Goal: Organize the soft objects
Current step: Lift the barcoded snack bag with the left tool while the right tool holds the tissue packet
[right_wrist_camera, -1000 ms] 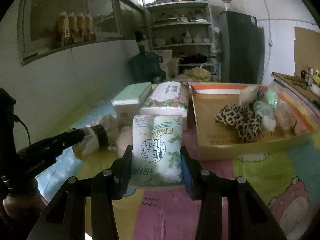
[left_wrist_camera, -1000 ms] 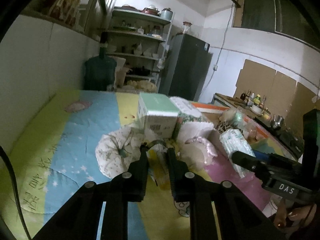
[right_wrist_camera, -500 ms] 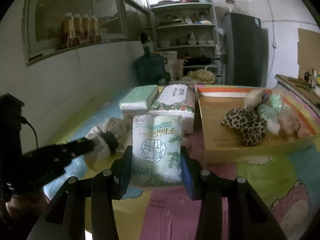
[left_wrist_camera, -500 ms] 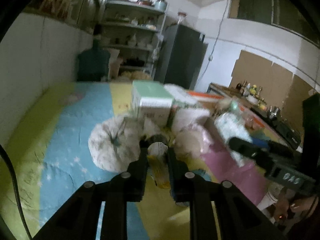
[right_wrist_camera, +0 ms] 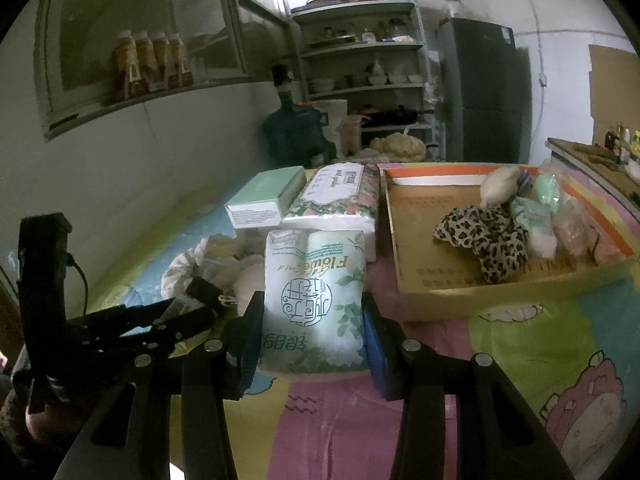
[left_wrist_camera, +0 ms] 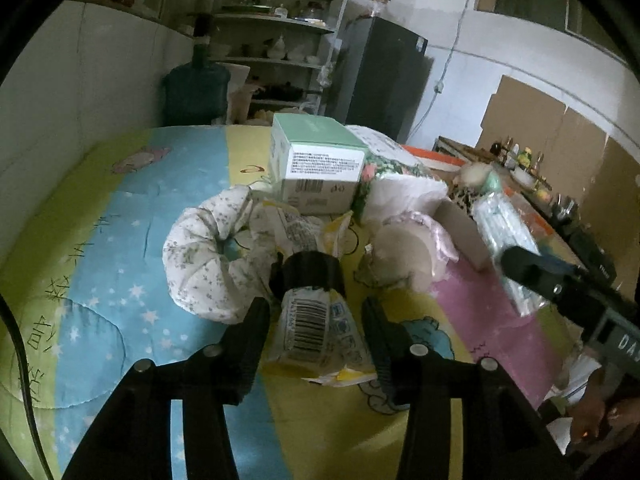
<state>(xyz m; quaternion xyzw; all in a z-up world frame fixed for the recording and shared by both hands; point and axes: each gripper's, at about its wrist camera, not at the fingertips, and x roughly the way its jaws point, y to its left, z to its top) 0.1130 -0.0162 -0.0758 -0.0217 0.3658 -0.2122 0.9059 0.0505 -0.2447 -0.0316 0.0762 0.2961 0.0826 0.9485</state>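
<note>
A yellow-and-white snack packet (left_wrist_camera: 316, 332) with a barcode, cinched by a black band (left_wrist_camera: 308, 274), lies on the colourful mat. My left gripper (left_wrist_camera: 316, 312) straddles it; the jaws are opening and the pads stand off the packet on both sides. The same gripper (right_wrist_camera: 188, 312) shows low at the left of the right wrist view. My right gripper (right_wrist_camera: 312, 320) is shut on a green-and-white tissue pack (right_wrist_camera: 316, 280), held upright above the mat. That pack (left_wrist_camera: 500, 232) also appears at the right of the left wrist view.
Beyond the packet lie a white floral fabric ring (left_wrist_camera: 208, 256), a pale pink soft bundle (left_wrist_camera: 408, 252), a green box (left_wrist_camera: 316, 160) and a floral tissue pack (right_wrist_camera: 340, 200). A cardboard tray (right_wrist_camera: 520, 280) at the right holds a leopard-print cloth (right_wrist_camera: 484, 240) and several soft packs.
The left gripper has sunk toward the mat and its jaws have spread away from the snack packet they were pinching. The right gripper still holds the tissue pack in place.
</note>
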